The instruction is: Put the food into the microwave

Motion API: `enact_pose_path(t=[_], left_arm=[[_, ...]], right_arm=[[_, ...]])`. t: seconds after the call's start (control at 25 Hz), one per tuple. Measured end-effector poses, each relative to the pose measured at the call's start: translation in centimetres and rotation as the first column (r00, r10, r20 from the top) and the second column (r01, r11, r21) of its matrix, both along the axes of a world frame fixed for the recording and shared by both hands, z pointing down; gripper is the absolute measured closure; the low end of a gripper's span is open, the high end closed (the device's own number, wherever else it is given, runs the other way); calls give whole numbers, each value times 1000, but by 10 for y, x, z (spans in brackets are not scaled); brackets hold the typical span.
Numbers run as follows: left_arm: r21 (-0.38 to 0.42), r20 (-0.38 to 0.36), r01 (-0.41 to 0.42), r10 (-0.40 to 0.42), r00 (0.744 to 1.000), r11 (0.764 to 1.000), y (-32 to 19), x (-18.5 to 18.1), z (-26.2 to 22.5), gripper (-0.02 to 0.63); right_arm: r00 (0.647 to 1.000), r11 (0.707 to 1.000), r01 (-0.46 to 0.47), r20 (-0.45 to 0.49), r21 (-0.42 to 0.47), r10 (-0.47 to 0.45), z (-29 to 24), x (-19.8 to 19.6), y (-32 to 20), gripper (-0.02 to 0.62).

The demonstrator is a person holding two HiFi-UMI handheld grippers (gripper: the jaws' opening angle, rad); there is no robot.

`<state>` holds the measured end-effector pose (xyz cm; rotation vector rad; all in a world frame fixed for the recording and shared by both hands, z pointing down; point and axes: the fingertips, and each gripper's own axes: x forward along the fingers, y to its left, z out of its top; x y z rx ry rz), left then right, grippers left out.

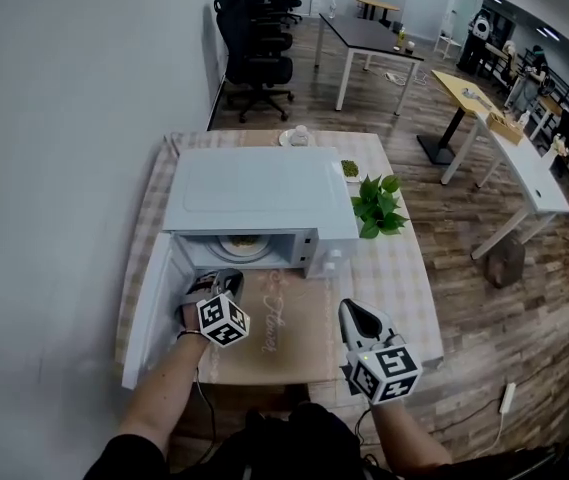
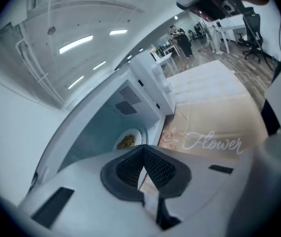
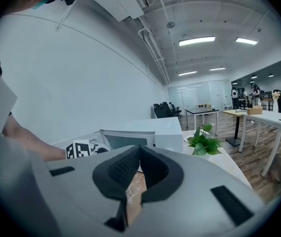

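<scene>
Left gripper [image 1: 228, 278] closed, empty, right gripper [image 1: 350, 310] likewise, one microwave [image 1: 264, 193] standing open, one plate of food [image 1: 242, 243] inside.

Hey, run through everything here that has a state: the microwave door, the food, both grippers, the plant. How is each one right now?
microwave door: wide open
plate of food: inside the microwave
left gripper: shut, holding nothing, by the open door
right gripper: shut, holding nothing
potted plant: upright beside the microwave
</scene>
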<state>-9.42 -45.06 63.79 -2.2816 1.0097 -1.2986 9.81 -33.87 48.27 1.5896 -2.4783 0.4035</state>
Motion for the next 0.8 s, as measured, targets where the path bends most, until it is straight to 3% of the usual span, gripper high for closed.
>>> enact_pose_path(t=[0.12, 0.24, 0.44, 0.64, 0.8], left_arm=[[20, -147, 60, -56, 988, 998, 19, 0, -26, 597], [34, -262, 117, -104, 959, 993, 40, -2, -48, 597], [31, -376, 133, -112, 920, 991, 76, -6, -80, 597], [12, -537, 137, -109, 836, 991, 111, -10, -118, 597], [19, -621, 118, -81, 780, 993, 138, -13, -147, 598]], right_arm=[[1000, 1000, 9, 12, 8, -9, -2, -9, 9, 586], [999, 1000, 19, 26, 14, -19, -4, -20, 19, 586], [999, 999, 34, 33, 38, -36, -15, -37, 36, 586], [999, 998, 37, 37, 50, -39, -23, -48, 54, 586], [999, 998, 34, 36, 58, -36, -25, -55, 65, 586]])
